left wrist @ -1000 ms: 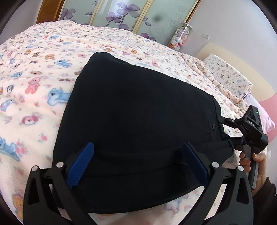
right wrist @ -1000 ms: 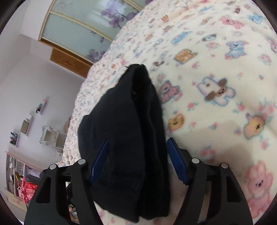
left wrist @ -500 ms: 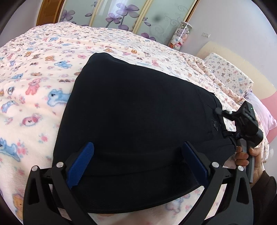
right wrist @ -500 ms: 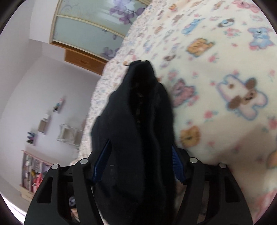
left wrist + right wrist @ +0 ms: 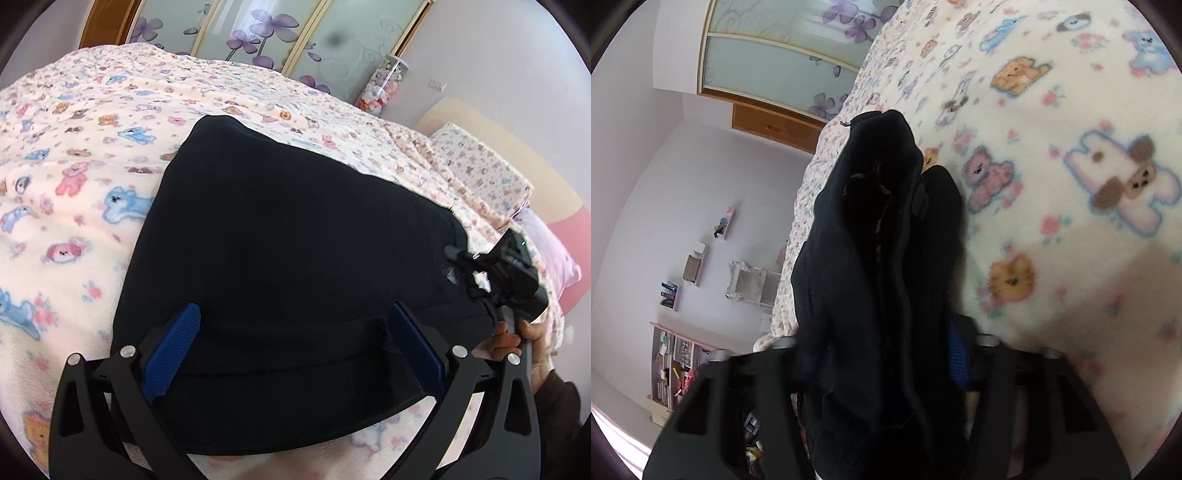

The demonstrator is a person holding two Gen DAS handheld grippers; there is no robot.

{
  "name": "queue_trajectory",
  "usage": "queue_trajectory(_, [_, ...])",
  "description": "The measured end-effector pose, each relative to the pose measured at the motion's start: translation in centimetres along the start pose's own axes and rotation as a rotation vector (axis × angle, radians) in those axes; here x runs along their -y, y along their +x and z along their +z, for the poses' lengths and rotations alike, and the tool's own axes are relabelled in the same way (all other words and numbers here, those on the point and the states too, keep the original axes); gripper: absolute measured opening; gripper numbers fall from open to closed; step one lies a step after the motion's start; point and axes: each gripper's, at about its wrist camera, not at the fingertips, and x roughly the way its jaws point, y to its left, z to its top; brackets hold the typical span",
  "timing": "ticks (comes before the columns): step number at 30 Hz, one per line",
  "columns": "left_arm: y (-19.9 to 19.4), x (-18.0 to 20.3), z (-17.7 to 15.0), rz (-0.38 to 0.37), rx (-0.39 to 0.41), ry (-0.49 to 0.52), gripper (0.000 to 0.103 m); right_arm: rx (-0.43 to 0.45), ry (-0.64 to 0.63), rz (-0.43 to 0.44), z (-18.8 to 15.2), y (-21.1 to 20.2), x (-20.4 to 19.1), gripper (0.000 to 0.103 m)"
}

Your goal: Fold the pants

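Black pants lie folded on the teddy-print blanket, a wide dark slab across the middle of the left wrist view. My left gripper is open, its blue pads spread over the near hem, not pinching it. My right gripper is shut on the right edge of the pants; the bunched cloth fills the jaws and hides most of the pads. It also shows in the left wrist view at the pants' right edge, held by a hand.
The blanket covers the whole bed. A pillow and pink headboard lie at the right. Sliding flower-print wardrobe doors stand behind the bed. Wall shelves show in the right wrist view.
My right gripper's jaws have closed from open onto the pants' edge and pushed further into the cloth. The left gripper has stayed still and open.
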Motion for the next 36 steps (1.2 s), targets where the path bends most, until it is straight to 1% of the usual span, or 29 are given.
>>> queue_trajectory(4, [-0.2,0.0,0.1,-0.007,0.003,-0.013,0.101,0.023,-0.052,-0.016,-0.4,-0.3,-1.7,0.036])
queue_trajectory(8, [-1.1,-0.7,0.6,-0.021,0.019,-0.064,0.101,0.041,-0.142,0.016,-0.6,-0.6,-4.6,0.035])
queue_trajectory(9, [-1.5,-1.0,0.8,-0.036,0.027,-0.087,0.101,0.041,-0.186,0.026,-0.9,-0.6,-5.8,0.035])
queue_trajectory(11, [-2.7,-1.7,1.6,-0.091,0.053,-0.140,0.101,0.037,-0.254,0.041,-1.5,-0.6,-7.7,0.035])
queue_trajectory(13, [-3.9,-2.7,2.6,-0.132,0.083,-0.183,0.101,0.032,-0.294,0.031,-1.8,-0.3,-8.8,0.035])
queue_trajectory(14, [-4.5,-3.3,3.2,-0.136,0.098,-0.199,0.101,0.032,-0.305,0.019,-1.8,-0.1,-9.0,0.035])
queue_trajectory(16, [-5.3,-4.4,4.2,-0.114,0.120,-0.226,0.101,0.032,-0.280,0.005,-1.6,0.1,-8.5,0.035])
queue_trajectory(18, [-5.4,-5.2,5.1,-0.091,0.115,-0.237,0.101,0.032,-0.250,0.002,-1.5,0.2,-7.8,0.035])
queue_trajectory(20, [-4.6,-5.9,5.9,-0.079,0.074,-0.217,0.101,0.031,-0.238,0.002,-1.5,0.3,-7.4,0.035])
queue_trajectory(22, [-2.9,-6.3,7.0,-0.083,0.007,-0.199,0.101,0.029,-0.234,0.002,-1.4,0.4,-7.2,0.035])
queue_trajectory(23, [-2.2,-6.6,7.0,-0.104,-0.021,-0.204,0.101,0.030,-0.233,0.000,-1.4,0.5,-7.3,0.035])
queue_trajectory(24, [-1.1,-7.0,7.2,-0.150,-0.063,-0.219,0.101,0.030,-0.230,-0.001,-1.3,0.5,-7.3,0.035])
queue_trajectory(26, [0.5,-7.4,6.7,-0.191,-0.127,-0.234,0.101,0.031,-0.223,-0.004,-1.3,0.5,-7.1,0.035])
queue_trajectory(27, [1.4,-7.4,6.9,-0.172,-0.157,-0.218,0.101,0.030,-0.218,-0.006,-1.2,0.5,-6.8,0.035])
queue_trajectory(28, [1.8,-7.7,6.9,-0.141,-0.170,-0.206,0.100,0.029,-0.215,-0.008,-1.2,0.5,-6.5,0.035])
queue_trajectory(29, [2.2,-8.0,7.0,-0.131,-0.186,-0.205,0.099,0.027,-0.213,-0.011,-1.1,0.4,-6.2,0.035])
queue_trajectory(31, [3.2,-9.3,7.0,-0.148,-0.225,-0.239,0.094,0.021,-0.211,-0.017,-1.2,0.3,-5.9,0.035])
queue_trajectory(33, [3.4,-10.0,7.1,-0.195,-0.239,-0.264,0.094,0.016,-0.199,-0.026,-1.1,0.4,-5.3,0.035])
queue_trajectory(36, [3.8,-11.0,7.3,-0.291,-0.251,-0.304,0.093,0.017,-0.173,-0.036,-1.0,0.5,-4.4,0.035])
